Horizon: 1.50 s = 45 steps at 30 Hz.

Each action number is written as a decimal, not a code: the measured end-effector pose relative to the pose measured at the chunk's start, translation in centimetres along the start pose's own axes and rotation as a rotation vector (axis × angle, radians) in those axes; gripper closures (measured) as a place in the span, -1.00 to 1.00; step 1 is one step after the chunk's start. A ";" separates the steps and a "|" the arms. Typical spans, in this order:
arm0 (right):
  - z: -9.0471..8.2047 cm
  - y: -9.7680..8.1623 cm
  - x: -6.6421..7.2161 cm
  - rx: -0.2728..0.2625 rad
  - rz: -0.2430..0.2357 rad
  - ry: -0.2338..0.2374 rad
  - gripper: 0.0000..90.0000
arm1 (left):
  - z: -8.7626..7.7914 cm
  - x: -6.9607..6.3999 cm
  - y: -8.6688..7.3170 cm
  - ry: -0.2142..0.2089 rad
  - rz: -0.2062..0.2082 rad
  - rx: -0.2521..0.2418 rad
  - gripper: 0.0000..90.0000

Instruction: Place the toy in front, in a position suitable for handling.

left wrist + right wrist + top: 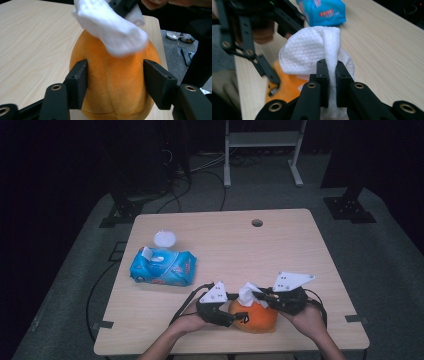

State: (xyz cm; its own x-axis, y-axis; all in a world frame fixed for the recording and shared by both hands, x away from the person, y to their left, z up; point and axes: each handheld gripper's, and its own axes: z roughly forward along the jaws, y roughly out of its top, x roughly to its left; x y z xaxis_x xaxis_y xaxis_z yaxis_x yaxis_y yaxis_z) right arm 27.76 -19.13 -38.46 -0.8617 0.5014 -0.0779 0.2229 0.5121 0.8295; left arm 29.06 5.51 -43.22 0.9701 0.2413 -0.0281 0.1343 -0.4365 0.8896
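I am looking down on the wooden table (280,245), which is carrying everything in play. The blue wipes packet (163,267) is lying on its left half, well apart from my hands, with a white round lid (164,238) sitting just behind it. At the near edge the orange plush toy (256,316) is resting on the tabletop between my two grippers. My left gripper (234,316) is coming in from the toy's left side, and in the left gripper view its jaws are standing partly apart with a pad pressing on each flank of the soft orange body (112,82), so I am holding the toy steady there. My right gripper (260,296) is reaching in from the right above the toy, and in the right gripper view its jaws are closing tightly on a fold of the white wet wipe (312,52). The wipe (247,294) is bunching up over the toy's top, touching the orange fabric just above where the left jaws are gripping it.
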 end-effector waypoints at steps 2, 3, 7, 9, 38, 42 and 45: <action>0.6 0.3 0.9 -0.026 -0.008 0.040 0.85 | 0.1 0.0 0.0 -0.001 0.000 0.002 -0.16; 0.9 0.5 1.2 -0.024 -0.027 0.052 0.85 | 0.1 0.0 0.0 -0.001 0.006 0.011 -0.15; 1.1 0.7 1.1 0.004 -0.057 0.073 0.86 | -0.4 0.5 -0.5 0.003 -0.009 0.024 -0.10; 0.5 0.3 0.4 0.016 -0.042 0.055 0.86 | -0.7 1.1 -0.9 0.004 -0.035 0.028 -0.10; -1.5 -0.5 0.3 -0.098 -0.044 0.014 0.86 | -0.7 0.4 0.8 0.096 0.060 -0.097 0.06; -0.7 -0.8 -0.2 -0.062 -0.020 0.021 0.86 | -0.4 0.9 -0.4 0.111 0.075 -0.035 0.03; -0.2 -2.2 -1.0 -0.041 0.017 0.052 0.86 | -0.9 1.6 -1.1 0.077 0.042 -0.033 -0.01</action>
State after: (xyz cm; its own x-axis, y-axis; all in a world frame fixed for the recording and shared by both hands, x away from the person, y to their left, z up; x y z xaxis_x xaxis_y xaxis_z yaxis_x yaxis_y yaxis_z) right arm 28.01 -20.86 -40.05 -0.8807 0.4724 -0.0356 0.2199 0.4742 0.8525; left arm 30.25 7.17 -43.77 0.9562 0.2896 0.0435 0.0858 -0.4191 0.9039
